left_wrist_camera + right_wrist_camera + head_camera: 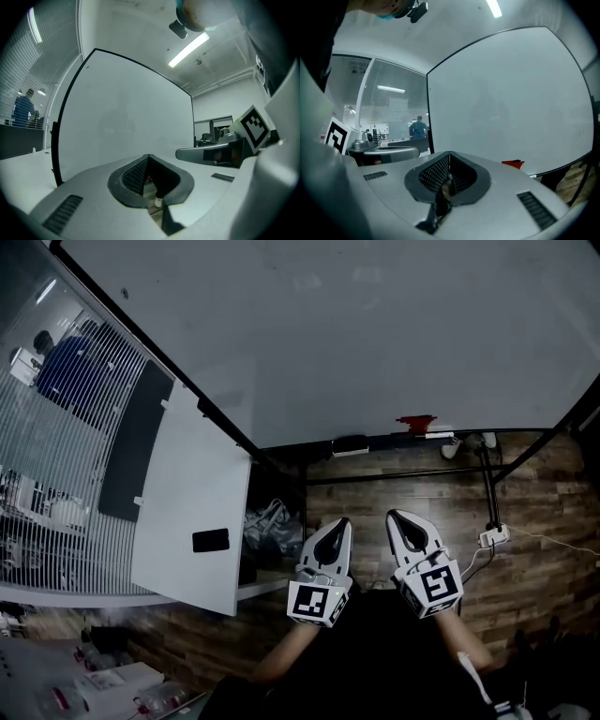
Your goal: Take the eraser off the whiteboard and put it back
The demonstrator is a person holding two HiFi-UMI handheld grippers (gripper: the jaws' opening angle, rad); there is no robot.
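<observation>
The red eraser (415, 423) sits at the lower edge of the big whiteboard (356, 334), just above its tray; in the right gripper view the eraser (513, 163) shows right of the jaws on the whiteboard (511, 103). My left gripper (336, 524) and right gripper (398, 517) are held side by side well short of the board, both shut with nothing between the pads. The left gripper (148, 156) points at the whiteboard (126, 122). The right gripper (449, 153) has its tips meeting, apart from the eraser.
The tray holds a black block (349, 444) and white markers (441, 437). A white panel (187, 512) stands left of the board, with a blind-covered glass wall and a person in blue (70, 371) behind. A power strip with cable (494, 536) lies on the wooden floor.
</observation>
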